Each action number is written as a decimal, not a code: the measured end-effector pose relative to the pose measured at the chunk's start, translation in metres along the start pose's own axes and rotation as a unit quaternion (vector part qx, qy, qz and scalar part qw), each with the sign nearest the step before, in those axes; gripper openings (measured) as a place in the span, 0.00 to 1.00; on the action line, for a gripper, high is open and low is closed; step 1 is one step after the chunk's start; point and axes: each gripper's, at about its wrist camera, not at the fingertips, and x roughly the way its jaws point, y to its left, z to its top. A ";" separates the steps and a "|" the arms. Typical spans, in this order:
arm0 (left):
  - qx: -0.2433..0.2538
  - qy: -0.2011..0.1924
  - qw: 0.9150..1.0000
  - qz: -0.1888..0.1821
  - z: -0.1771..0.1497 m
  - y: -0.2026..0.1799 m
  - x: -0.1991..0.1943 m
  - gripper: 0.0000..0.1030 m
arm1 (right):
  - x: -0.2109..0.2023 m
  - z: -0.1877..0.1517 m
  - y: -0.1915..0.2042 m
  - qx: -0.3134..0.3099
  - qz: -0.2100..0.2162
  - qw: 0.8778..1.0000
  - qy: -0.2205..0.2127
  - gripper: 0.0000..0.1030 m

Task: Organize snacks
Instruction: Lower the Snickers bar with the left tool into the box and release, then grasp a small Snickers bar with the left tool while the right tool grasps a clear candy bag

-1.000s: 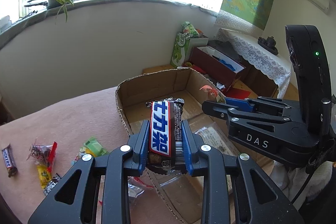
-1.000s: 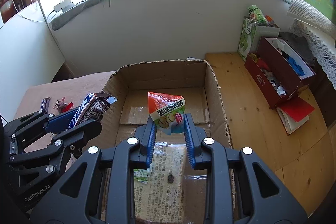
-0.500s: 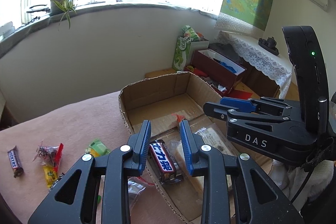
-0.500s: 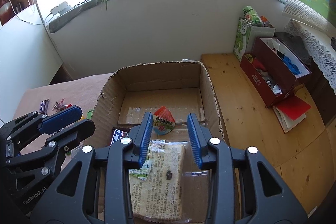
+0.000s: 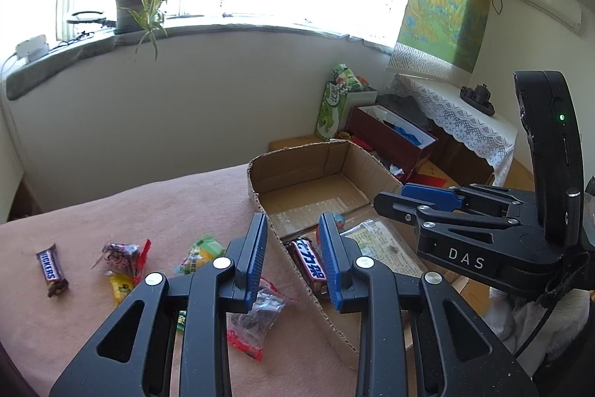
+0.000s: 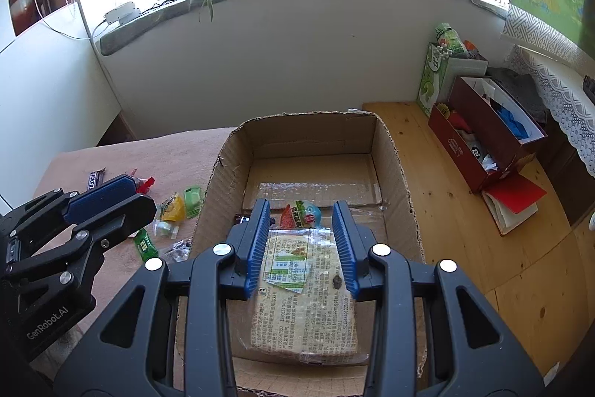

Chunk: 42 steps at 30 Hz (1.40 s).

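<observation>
From the left wrist, the left gripper point(image 5: 292, 253) gapes wide and empty above the box point(image 5: 260, 196) wall; the bar point(image 5: 309, 266) lies inside at 6 o'clock, loose snacks point(image 5: 124, 255) on the tabletop point(image 5: 148, 203) at 8. From the right wrist, the right gripper point(image 6: 302, 244) stands wide, empty, over the cracker pack point(image 6: 305, 300); a small pouch point(image 6: 301, 215) lies just beyond.

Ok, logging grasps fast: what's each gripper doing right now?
Left gripper: open, holding nothing.
Right gripper: open, holding nothing.
</observation>
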 end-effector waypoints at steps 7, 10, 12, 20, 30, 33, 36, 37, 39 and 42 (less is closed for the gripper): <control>-0.020 -0.015 0.999 0.022 -0.007 0.032 -0.027 0.26 | -0.016 -0.009 0.036 -0.018 0.016 1.000 -0.011 0.44; -0.029 -0.016 0.999 0.036 -0.013 0.052 -0.037 0.26 | -0.020 -0.014 0.056 -0.029 0.030 0.999 -0.012 0.44; -0.039 -0.016 0.998 0.049 -0.018 0.068 -0.044 0.31 | -0.021 -0.017 0.068 -0.037 0.039 0.998 -0.013 0.44; -0.082 -0.013 0.991 0.103 -0.039 0.136 -0.064 0.31 | -0.010 -0.035 0.121 -0.059 0.089 0.994 0.004 0.44; -0.136 0.003 0.981 0.138 -0.057 0.200 -0.063 0.39 | 0.036 -0.043 0.174 -0.077 0.120 0.989 0.040 0.44; -0.147 0.009 0.979 0.138 -0.059 0.213 -0.057 0.42 | 0.054 -0.034 0.180 -0.069 0.123 0.989 0.044 0.48; -0.163 0.015 0.977 0.136 -0.060 0.224 -0.048 0.49 | 0.071 -0.021 0.187 -0.064 0.119 0.990 0.041 0.74; -0.167 0.018 0.976 0.135 -0.060 0.228 -0.044 0.49 | 0.078 -0.016 0.190 -0.061 0.122 0.990 0.045 0.74; -0.177 0.026 0.975 0.133 -0.061 0.233 -0.034 0.49 | 0.093 -0.008 0.196 -0.055 0.128 0.988 0.059 0.74; -0.189 0.040 0.973 0.129 -0.062 0.241 -0.019 0.49 | 0.117 0.000 0.207 -0.058 0.127 0.987 0.081 0.74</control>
